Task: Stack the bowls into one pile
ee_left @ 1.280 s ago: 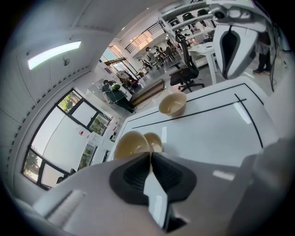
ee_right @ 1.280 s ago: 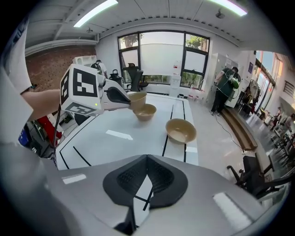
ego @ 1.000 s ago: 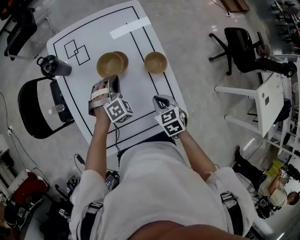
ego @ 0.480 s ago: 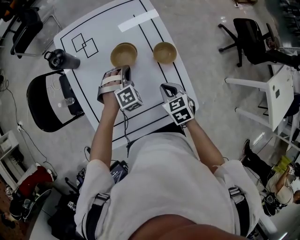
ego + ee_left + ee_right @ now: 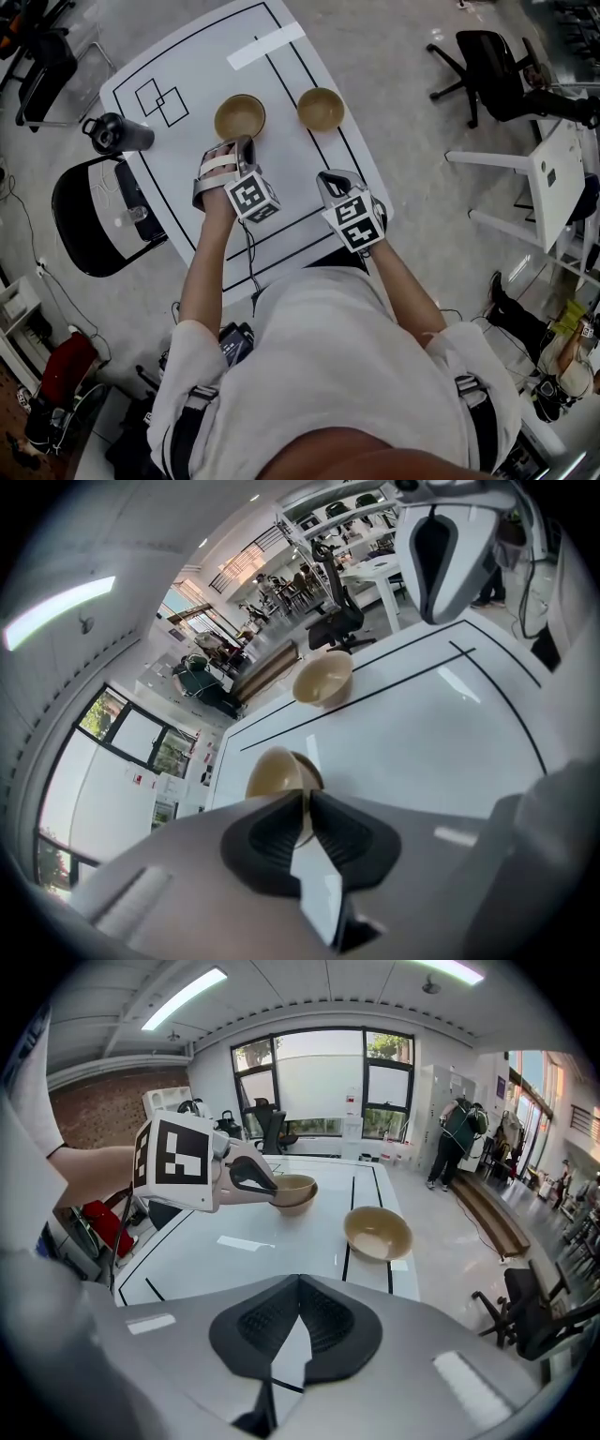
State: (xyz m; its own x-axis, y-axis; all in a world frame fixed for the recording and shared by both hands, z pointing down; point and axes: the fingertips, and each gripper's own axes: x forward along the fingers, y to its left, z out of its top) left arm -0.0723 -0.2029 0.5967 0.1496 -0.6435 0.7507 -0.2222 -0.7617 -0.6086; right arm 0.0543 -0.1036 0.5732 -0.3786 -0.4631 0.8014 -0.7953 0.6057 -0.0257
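Observation:
On the white table a tan bowl sits nested in a second tan bowl, forming one pile. My left gripper is at the pile's near rim. In the left gripper view the jaws are shut on the upper bowl's rim. The right gripper view shows those fingertips pinching the pile's edge. A single tan bowl stands apart to the right. My right gripper hovers shut and empty near the table's front right edge.
A black flask stands at the table's left corner. A white tape strip lies at the far end. A black folding chair is on the left, an office chair and a white desk on the right.
One second ago the two left bowls overlapped off-centre; now the held bowl sits squarely inside the other. The left gripper has stayed on its rim. The right gripper has kept its place.

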